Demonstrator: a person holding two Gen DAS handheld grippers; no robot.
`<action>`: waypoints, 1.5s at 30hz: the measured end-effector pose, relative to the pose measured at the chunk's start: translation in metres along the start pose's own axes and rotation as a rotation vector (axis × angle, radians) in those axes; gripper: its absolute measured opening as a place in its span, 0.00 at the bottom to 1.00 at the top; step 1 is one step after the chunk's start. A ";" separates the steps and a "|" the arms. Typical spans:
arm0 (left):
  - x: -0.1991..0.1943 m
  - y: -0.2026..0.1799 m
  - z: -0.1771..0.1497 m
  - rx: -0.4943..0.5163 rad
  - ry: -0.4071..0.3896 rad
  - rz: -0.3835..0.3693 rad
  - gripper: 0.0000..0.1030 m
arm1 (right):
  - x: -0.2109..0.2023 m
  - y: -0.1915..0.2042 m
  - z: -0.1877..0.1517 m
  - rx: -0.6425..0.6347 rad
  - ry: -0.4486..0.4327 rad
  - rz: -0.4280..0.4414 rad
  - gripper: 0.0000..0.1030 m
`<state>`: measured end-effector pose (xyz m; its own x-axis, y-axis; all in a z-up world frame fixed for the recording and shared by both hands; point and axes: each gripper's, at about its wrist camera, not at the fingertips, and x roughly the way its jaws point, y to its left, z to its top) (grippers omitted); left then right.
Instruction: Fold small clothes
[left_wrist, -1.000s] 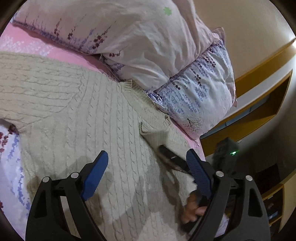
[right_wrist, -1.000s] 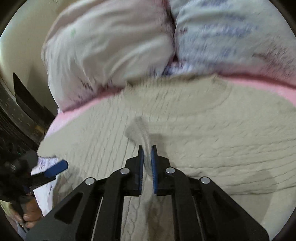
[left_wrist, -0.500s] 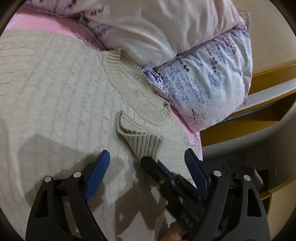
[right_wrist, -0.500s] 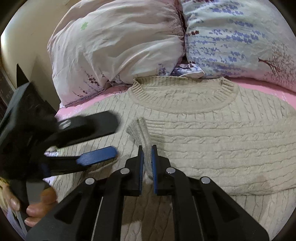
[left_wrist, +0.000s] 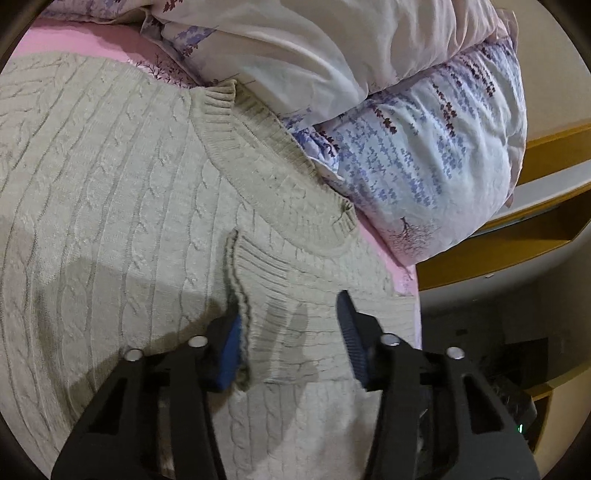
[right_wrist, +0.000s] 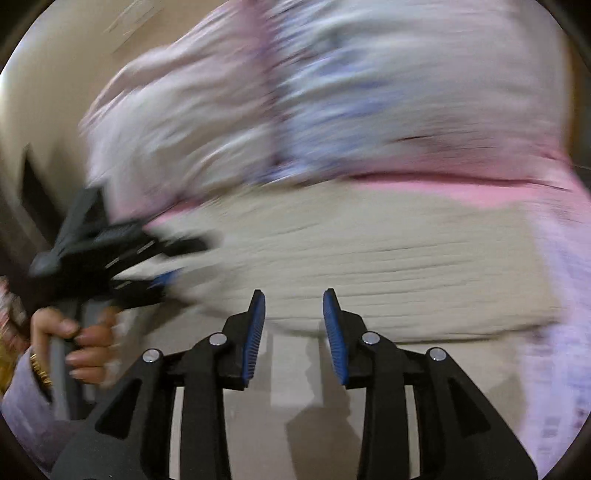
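Nearest the left wrist camera, the left gripper (left_wrist: 291, 332), black-framed with blue ribbed pads, is closing its jaws, which stand partly apart. Between them lies the ribbed cuff end of a sleeve folded across the beige cable-knit sweater (left_wrist: 110, 192). The left pad sits against the cuff's raised edge, while the right pad stands clear of the knit, so no firm pinch shows.

The sweater lies flat on a bed covered by a pink sheet (left_wrist: 85, 40). Its chest faces up and its ribbed round collar points toward the pillows. Twisted cable columns run down the body, and the collar and the cuff are of plain ribbing. Shadows of the tool darken the knit just ahead of the pads. No label, brand or writing can be read on the garment.

In the right wrist view, which is heavily blurred, the right gripper (right_wrist: 293, 332) is opening its jaws. They stand moderately apart with nothing between them, above the sweater's lower part. At that view's left edge, a hand (right_wrist: 79, 345) with a gold bangle and a pale sleeve grips the other tool's handle.

Beyond the collar rest two pillows: a white pillow with sparse purple sprigs (left_wrist: 332, 48) on top of a pale pillow printed with blue-violet flower strands (left_wrist: 443, 158). Farther right stands an orange-brown wooden shelf unit (left_wrist: 517, 247), and a beige wall behind.
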<state>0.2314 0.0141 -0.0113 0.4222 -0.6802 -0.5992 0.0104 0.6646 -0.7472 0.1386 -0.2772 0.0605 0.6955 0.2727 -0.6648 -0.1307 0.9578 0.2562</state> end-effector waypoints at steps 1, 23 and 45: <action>0.001 -0.001 0.000 0.012 -0.004 0.018 0.29 | -0.009 -0.026 0.001 0.053 -0.021 -0.066 0.32; -0.003 -0.002 0.006 0.085 -0.020 0.054 0.06 | -0.025 -0.123 -0.031 0.097 0.087 -0.363 0.34; -0.021 -0.003 0.009 0.127 -0.061 0.045 0.05 | -0.022 -0.128 -0.015 0.167 -0.014 -0.314 0.09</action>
<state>0.2307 0.0296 0.0065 0.4794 -0.6313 -0.6095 0.1036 0.7304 -0.6751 0.1290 -0.4044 0.0319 0.6929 -0.0347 -0.7202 0.2073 0.9663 0.1529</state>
